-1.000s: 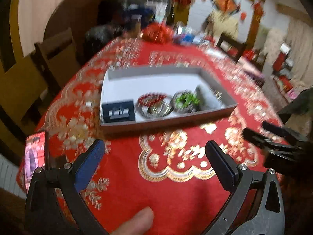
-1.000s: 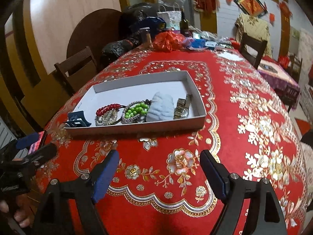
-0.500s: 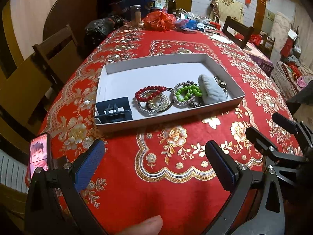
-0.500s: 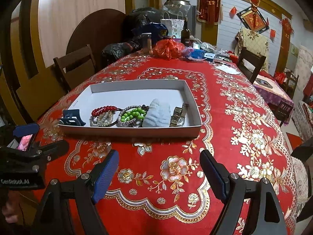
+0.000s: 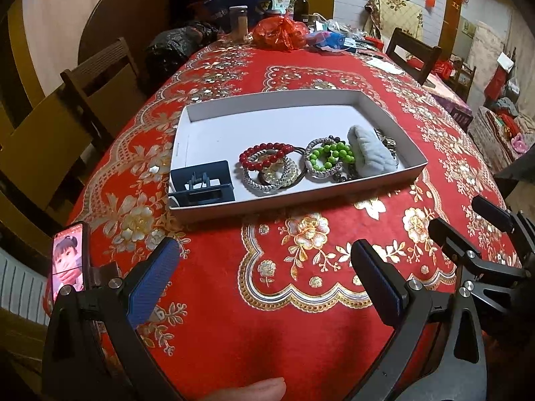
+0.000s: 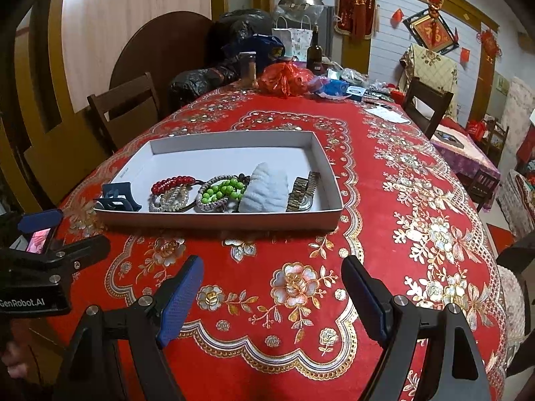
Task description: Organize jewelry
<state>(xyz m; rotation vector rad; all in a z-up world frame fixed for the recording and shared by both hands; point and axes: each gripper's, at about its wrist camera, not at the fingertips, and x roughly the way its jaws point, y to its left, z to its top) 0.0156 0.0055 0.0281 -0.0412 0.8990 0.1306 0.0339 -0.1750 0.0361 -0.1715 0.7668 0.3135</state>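
A white shallow tray [image 5: 274, 103] [image 6: 234, 138] sits on the red tablecloth. Along its near side lie a dark blue hair claw [image 5: 202, 185] [image 6: 117, 197], a red bead bracelet [image 5: 264, 157] [image 6: 172, 182] over pale coiled bands, a green bead bracelet [image 5: 329, 155] [image 6: 222, 190], a white knitted piece [image 5: 369, 155] [image 6: 265, 188] and a metal watch [image 6: 301, 193]. My left gripper [image 5: 264, 280] is open and empty, short of the tray. My right gripper [image 6: 272, 295] is open and empty, also short of the tray, and shows in the left wrist view [image 5: 468, 227].
A phone [image 5: 68, 260] stands at the table's near left edge. Bags, a bottle [image 6: 314, 55] and clutter crowd the far end. Wooden chairs [image 6: 127, 110] stand on the left and far right. Bare red cloth lies between the grippers and the tray.
Both grippers have tilted up and drawn back slightly, so the tray sits lower and further in view. Both stay open and empty. The tray's contents have not moved.
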